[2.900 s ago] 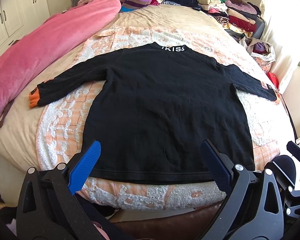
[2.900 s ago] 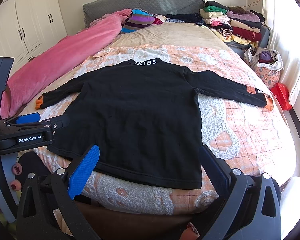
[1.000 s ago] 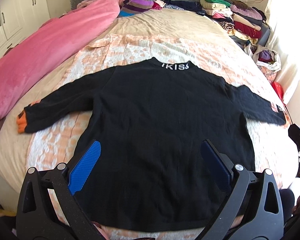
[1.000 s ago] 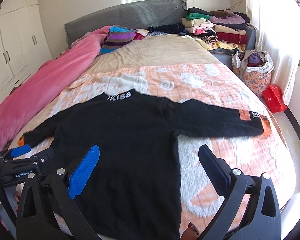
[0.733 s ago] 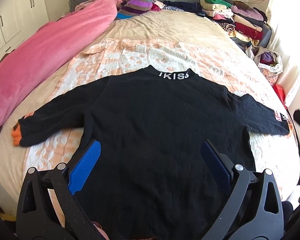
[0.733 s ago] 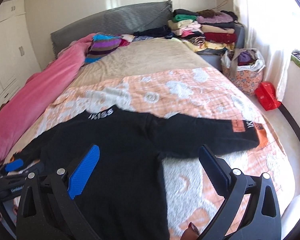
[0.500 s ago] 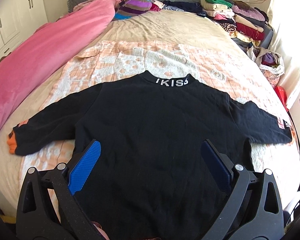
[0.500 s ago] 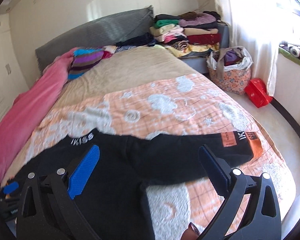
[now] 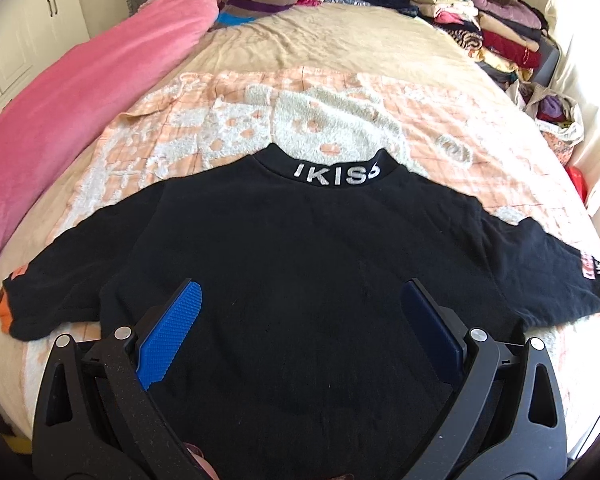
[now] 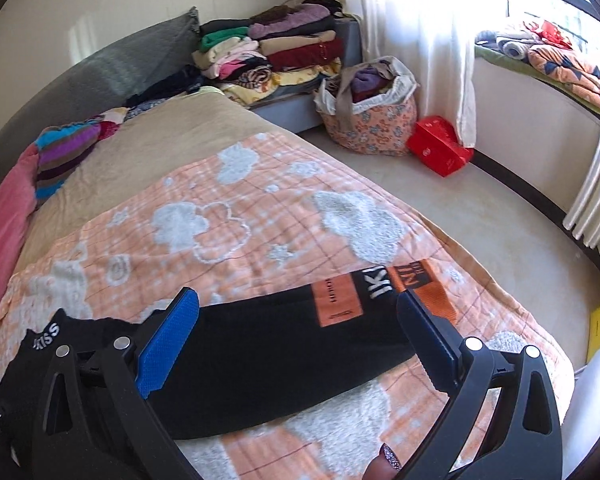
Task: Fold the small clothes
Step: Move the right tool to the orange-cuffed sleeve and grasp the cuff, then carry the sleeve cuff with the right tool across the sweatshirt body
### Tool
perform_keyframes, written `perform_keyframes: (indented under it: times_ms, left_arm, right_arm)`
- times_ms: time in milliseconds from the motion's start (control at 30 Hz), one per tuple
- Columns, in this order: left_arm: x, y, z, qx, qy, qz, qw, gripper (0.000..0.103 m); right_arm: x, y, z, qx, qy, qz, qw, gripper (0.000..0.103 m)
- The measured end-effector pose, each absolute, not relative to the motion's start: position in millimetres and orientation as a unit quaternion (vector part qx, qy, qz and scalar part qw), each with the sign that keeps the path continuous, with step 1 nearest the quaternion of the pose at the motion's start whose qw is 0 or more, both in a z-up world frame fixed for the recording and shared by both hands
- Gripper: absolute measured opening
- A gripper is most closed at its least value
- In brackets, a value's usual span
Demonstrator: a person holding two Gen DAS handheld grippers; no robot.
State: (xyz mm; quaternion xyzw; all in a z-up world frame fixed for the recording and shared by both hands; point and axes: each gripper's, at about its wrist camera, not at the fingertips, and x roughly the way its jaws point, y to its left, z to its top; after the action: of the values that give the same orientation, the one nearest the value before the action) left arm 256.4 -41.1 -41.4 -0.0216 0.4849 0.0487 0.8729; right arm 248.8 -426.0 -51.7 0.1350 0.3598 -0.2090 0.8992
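Observation:
A black long-sleeved top (image 9: pixel 300 264) lies flat, back up, on the orange and white blanket (image 9: pixel 340 120), its collar lettered in white toward the headboard and both sleeves spread out. My left gripper (image 9: pixel 300 320) hovers open over the middle of the body, touching nothing. In the right wrist view, the right sleeve (image 10: pixel 284 344) with its orange patch and orange cuff (image 10: pixel 424 284) runs across between the fingers of my right gripper (image 10: pixel 296 328), which hangs open just above it. The left cuff (image 9: pixel 4 308) shows orange at the blanket's left edge.
A rolled pink duvet (image 9: pixel 80 92) lines the left side of the bed. Folded clothes are stacked at the far right (image 10: pixel 276 60). Off the bed's right side, a floral bag (image 10: pixel 372 116) and a red box (image 10: pixel 440 148) stand on the floor near the curtain.
Both grippers have moved forward over the top from the foot of the bed. The right one has swung right and now hangs over the right sleeve. Both stayed open.

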Motion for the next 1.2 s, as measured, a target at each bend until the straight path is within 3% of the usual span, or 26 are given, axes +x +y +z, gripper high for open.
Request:
perform_keyframes:
  times_ms: [333, 667, 700, 800, 867, 933, 1200]
  left_arm:
    - [271, -43, -84, -0.022, 0.504, 0.036, 0.862, 0.094]
    - [277, -40, -108, -0.021, 0.506, 0.038, 0.861, 0.094]
    - [277, -39, -111, -0.021, 0.508, 0.039, 0.86, 0.094]
    - [277, -39, -116, -0.026, 0.509, 0.039, 0.859, 0.094]
    - [275, -40, -120, -0.027, 0.509, 0.039, 0.859, 0.094]
    - [274, -40, -120, -0.023, 0.506, 0.038, 0.862, 0.094]
    - [262, -34, -103, -0.039, 0.484, 0.027, 0.874, 0.094]
  right_arm:
    - [242, -501, -110, 0.197, 0.385, -0.285, 0.855, 0.099]
    - [250, -506, -140, 0.233, 0.401, -0.267, 0.845, 0.099]
    - [249, -507, -139, 0.236, 0.397, -0.265, 0.846, 0.096]
    - [247, -509, -134, 0.231, 0.391, -0.261, 0.852, 0.054]
    - [246, -510, -132, 0.241, 0.384, -0.248, 0.856, 0.045]
    - [246, -508, -127, 0.246, 0.375, -0.225, 0.865, 0.022]
    - [257, -454, -81, 0.263, 0.32, -0.068, 0.908, 0.016]
